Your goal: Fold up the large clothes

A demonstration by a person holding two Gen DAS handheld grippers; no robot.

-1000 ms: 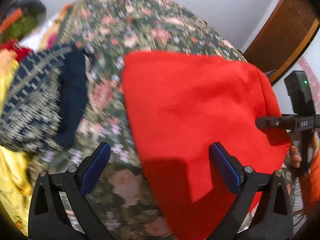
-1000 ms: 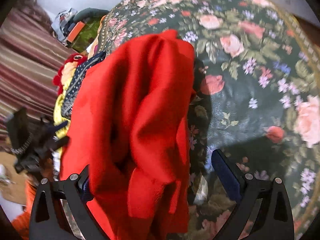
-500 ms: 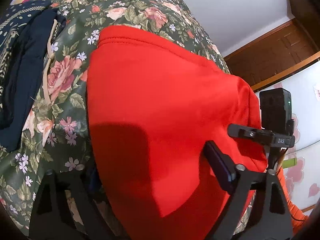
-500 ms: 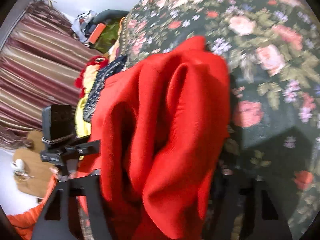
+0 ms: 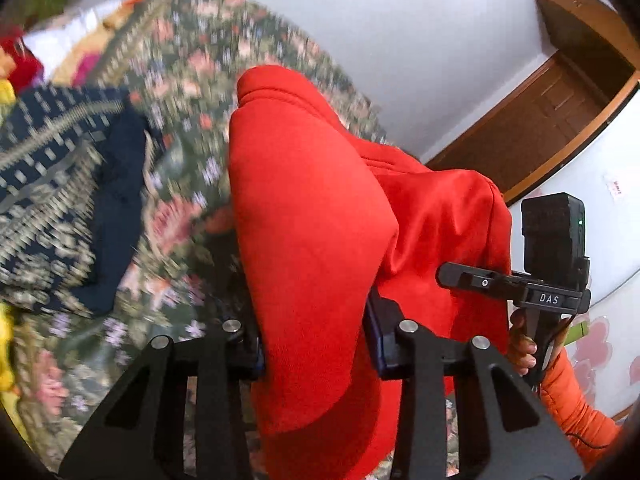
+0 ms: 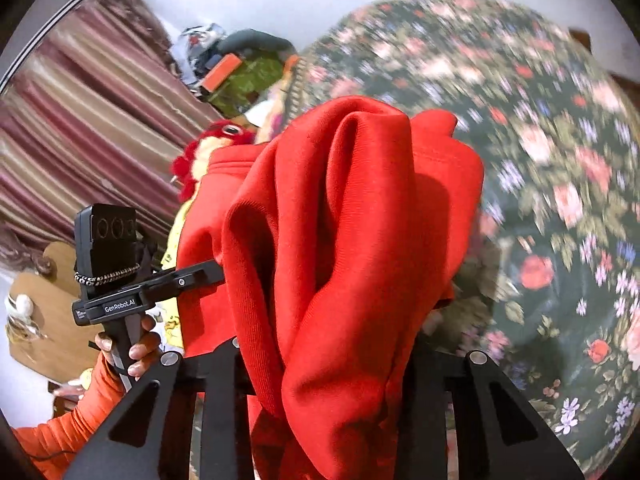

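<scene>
Fingers of both grippers pinch red garment (image 5: 320, 240) beside navy patterned cloth (image 5: 60, 200) on floral bedspread (image 6: 560, 200)

My grippers have black triangular-cutout finger frames (image 5: 208, 396) with silver screws (image 5: 408, 325) and blue pads (image 5: 376, 344); my sleeves (image 6: 68, 420) are bright orange.
</scene>
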